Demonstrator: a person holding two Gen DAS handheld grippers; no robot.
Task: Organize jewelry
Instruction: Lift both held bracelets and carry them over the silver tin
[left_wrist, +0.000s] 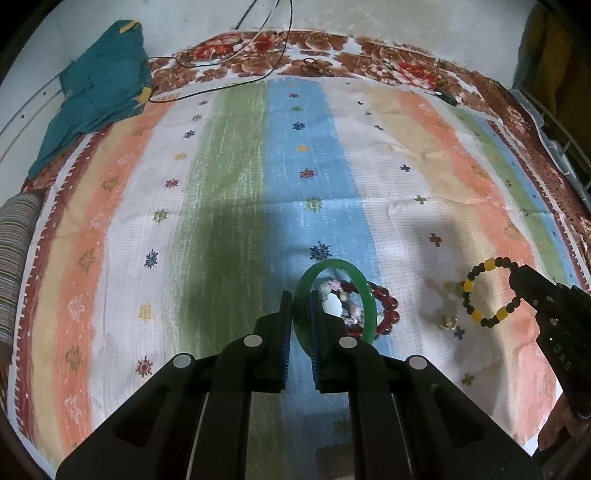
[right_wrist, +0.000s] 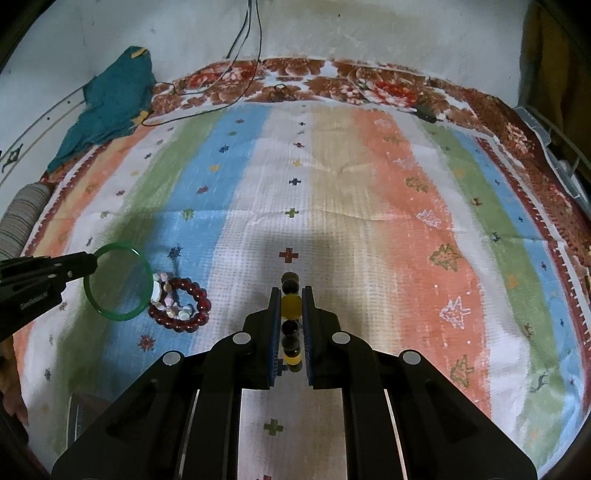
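Left gripper (left_wrist: 298, 325) clamped on green bangle (left_wrist: 334, 301) rim, lower centre of frame: rigid, glossy, likely slippery and brittle, so grip across the band. Right gripper (right_wrist: 291, 325) clamped on black-and-yellow bead bracelet (right_wrist: 290, 314): light, floppy, beads roll. Red bead bracelet (right_wrist: 184, 306) and shell bracelet (right_wrist: 168, 299) lie on striped cloth (right_wrist: 369, 221), lower left.

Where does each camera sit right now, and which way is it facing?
Left wrist: on the left claw, angled down at the striped cloth; claw shut on the green bangle, right claw at right.
Right wrist: on the right claw, angled down; shut on the yellow-and-black bead bracelet, left claw at left.
Shared: cloth, bangle, red bead bracelet, teal cloth.
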